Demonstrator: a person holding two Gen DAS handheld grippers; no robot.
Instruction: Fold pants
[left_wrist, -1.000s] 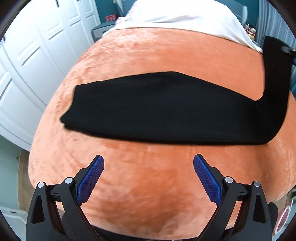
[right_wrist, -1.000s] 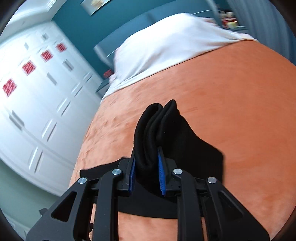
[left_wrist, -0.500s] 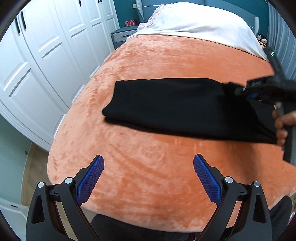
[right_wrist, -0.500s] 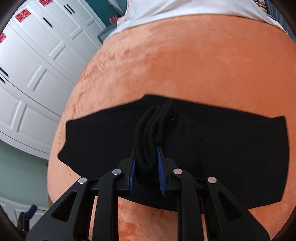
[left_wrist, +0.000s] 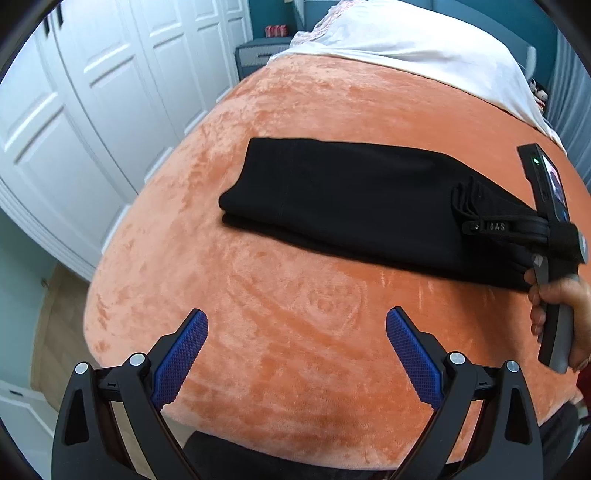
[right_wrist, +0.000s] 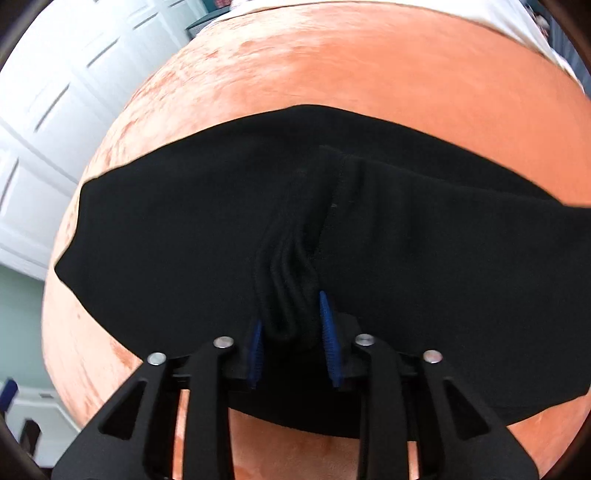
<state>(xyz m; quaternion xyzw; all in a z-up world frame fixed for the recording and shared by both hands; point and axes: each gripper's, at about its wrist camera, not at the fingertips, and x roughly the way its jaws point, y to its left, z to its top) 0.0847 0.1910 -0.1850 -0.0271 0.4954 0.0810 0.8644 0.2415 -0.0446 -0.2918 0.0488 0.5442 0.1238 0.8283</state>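
While the black knit pants (left_wrist: 343, 192) already lie doubled in a long band across the orange plush bed (left_wrist: 303, 332), the right gripper (right_wrist: 293, 332) pinches a bunched end and the left gripper (left_wrist: 295, 347) hangs spread, so a further fold likely remains.

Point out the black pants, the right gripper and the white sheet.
black pants (left_wrist: 332, 192), left wrist view, on the flat top layer of the fold.
right gripper (right_wrist: 293, 332), right wrist view, midway between its blue fingertips, shut on bunched fabric.
white sheet (left_wrist: 406, 48), left wrist view, on its broad upper surface.
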